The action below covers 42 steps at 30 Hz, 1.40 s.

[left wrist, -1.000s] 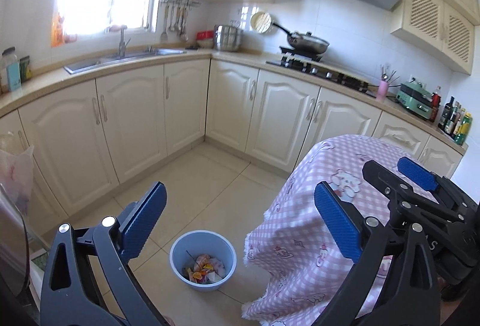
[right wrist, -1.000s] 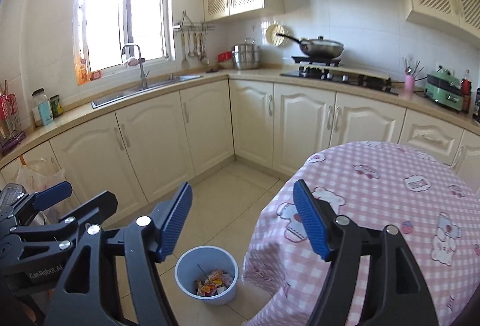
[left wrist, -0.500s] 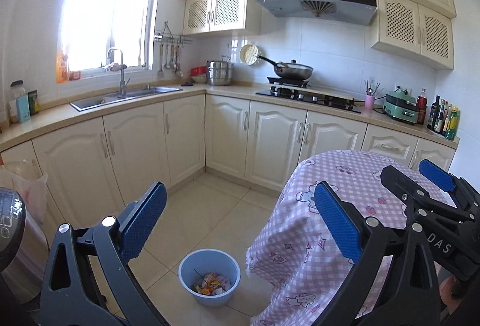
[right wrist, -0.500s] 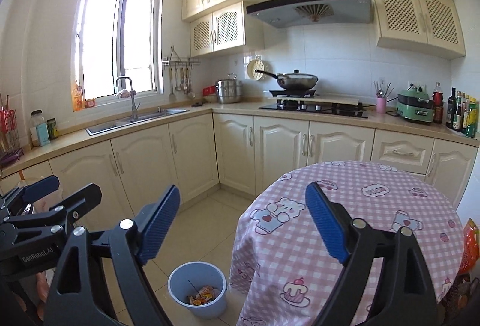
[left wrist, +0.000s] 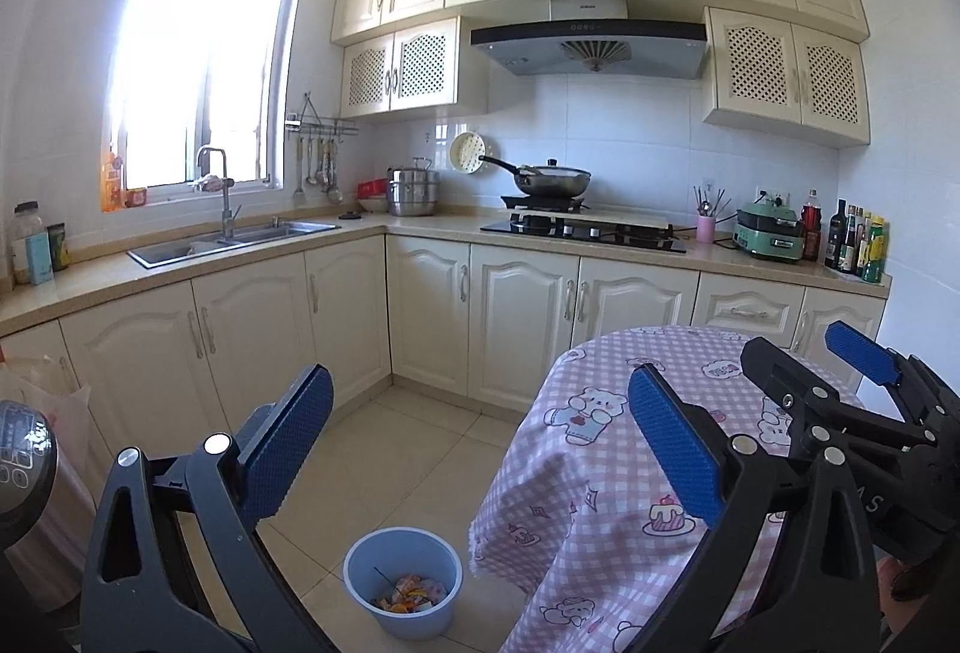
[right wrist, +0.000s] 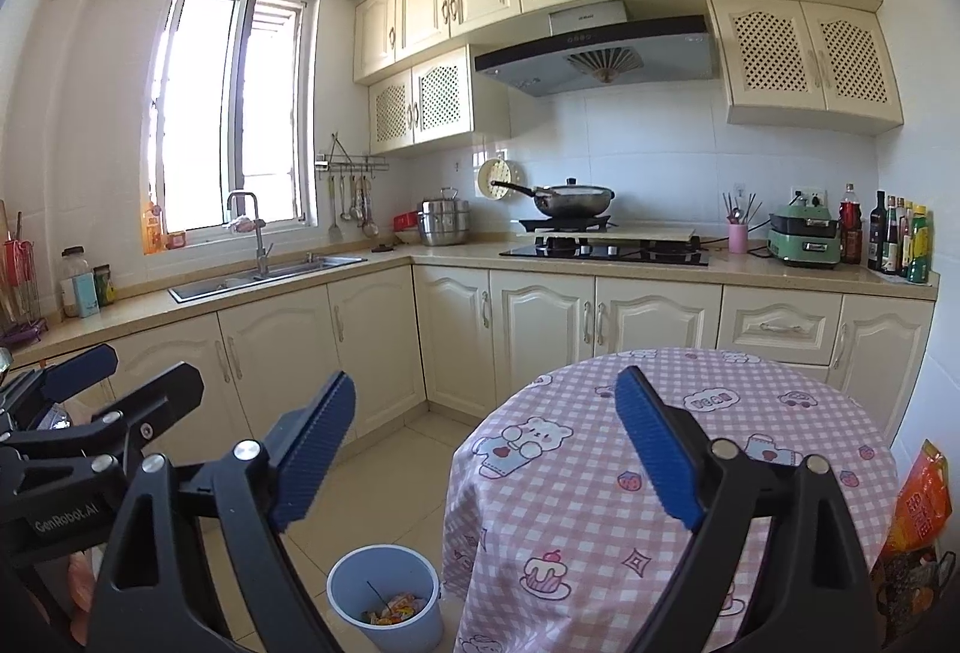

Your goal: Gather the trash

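A light blue bin [left wrist: 403, 582] stands on the tiled floor beside the round table [left wrist: 600, 449], with colourful wrappers [left wrist: 411, 595] in its bottom. It also shows in the right wrist view [right wrist: 384, 596]. The pink checked tablecloth [right wrist: 750, 413] shows no trash on its visible top. My left gripper [left wrist: 480, 437] is open and empty, held high above the floor and bin. My right gripper [right wrist: 486, 443] is open and empty, level with the table's left edge. The right gripper also shows in the left wrist view [left wrist: 840, 383].
Cream cabinets [left wrist: 336, 317] run along the left and back walls, with a sink [left wrist: 234, 239], a hob [left wrist: 585, 230] and a wok [left wrist: 549, 179]. An orange snack bag [right wrist: 921, 497] hangs at the table's right. A plastic bag [left wrist: 36, 401] and an appliance [left wrist: 24, 455] sit at far left.
Both grippers have lifted and tilted upward, so the views show more of the wall cabinets and ceiling. The bin now sits lower in both views. Both grippers stay open and empty.
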Motion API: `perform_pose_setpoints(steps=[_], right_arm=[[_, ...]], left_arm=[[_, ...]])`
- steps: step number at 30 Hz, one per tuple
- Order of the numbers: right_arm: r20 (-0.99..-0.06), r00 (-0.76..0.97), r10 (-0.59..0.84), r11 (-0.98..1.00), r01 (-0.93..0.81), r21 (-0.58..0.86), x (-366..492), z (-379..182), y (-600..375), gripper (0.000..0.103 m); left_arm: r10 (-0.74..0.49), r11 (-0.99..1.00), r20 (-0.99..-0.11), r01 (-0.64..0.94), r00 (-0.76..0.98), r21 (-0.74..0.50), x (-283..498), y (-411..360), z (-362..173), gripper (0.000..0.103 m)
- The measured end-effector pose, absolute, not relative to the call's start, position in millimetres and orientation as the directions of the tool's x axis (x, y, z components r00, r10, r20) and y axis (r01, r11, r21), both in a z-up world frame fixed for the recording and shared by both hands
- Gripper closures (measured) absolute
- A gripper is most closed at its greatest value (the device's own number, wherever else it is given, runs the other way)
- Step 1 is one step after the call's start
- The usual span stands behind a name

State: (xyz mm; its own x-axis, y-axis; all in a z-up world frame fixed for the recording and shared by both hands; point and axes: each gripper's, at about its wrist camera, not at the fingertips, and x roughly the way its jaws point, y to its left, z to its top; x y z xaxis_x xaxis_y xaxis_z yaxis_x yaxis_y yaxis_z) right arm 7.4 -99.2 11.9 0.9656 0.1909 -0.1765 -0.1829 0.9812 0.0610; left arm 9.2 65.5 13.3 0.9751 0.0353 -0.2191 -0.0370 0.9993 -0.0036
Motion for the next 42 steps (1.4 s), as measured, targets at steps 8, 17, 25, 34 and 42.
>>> perform_pose_setpoints(steps=[8, 17, 25, 34, 42], right_arm=[[-0.141, 0.973, 0.183, 0.982, -0.174, 0.07, -10.4, 15.8, -115.9, 0.014], [-0.13, 0.975, 0.18, 0.982, -0.171, 0.079, -14.6, 16.6, -122.6, 0.014], [-0.137, 0.973, 0.188, 0.981, -0.178, 0.083, -11.9, 14.4, -122.4, 0.013], [-0.141, 0.972, 0.191, 0.98, -0.181, 0.078, -9.8, 12.8, -119.8, 0.013], [-0.142, 0.972, 0.19, 0.981, -0.18, 0.077, -9.4, 12.0, -118.4, 0.013]], left_arm=[[0.052, 0.999, -0.18, -0.049, 0.982, 0.02, -3.1, 50.3, 16.8, 0.008], [0.056, 0.998, -0.174, -0.052, 0.983, 0.029, -5.0, 43.9, 16.8, 0.008], [0.058, 0.998, -0.179, -0.054, 0.982, 0.032, -5.3, 44.0, 15.5, 0.008], [0.062, 0.998, -0.19, -0.057, 0.98, 0.033, -2.3, 43.9, 15.6, 0.008], [0.061, 0.998, -0.193, -0.057, 0.979, 0.028, -1.8, 45.1, 15.8, 0.008]])
